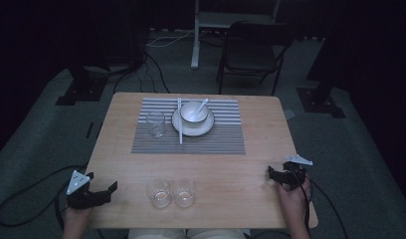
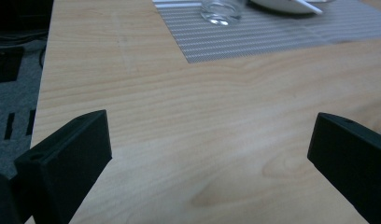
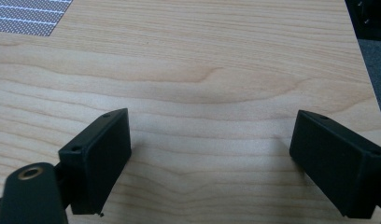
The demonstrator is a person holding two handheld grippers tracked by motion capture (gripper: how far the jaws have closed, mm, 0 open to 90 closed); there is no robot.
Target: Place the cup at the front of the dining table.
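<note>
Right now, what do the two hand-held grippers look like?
Both are black. The left hand-held gripper and the right hand-held gripper each carry a grey three-cornered plate on top, have blocky rectangular jaws, and trail a black cable off the table edge.

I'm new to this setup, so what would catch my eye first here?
Probably the white bowl with a spoon in it, on a plate on the striped mat at the table's far side. Then the two glasses side by side near the front edge, between the open grippers.
</note>
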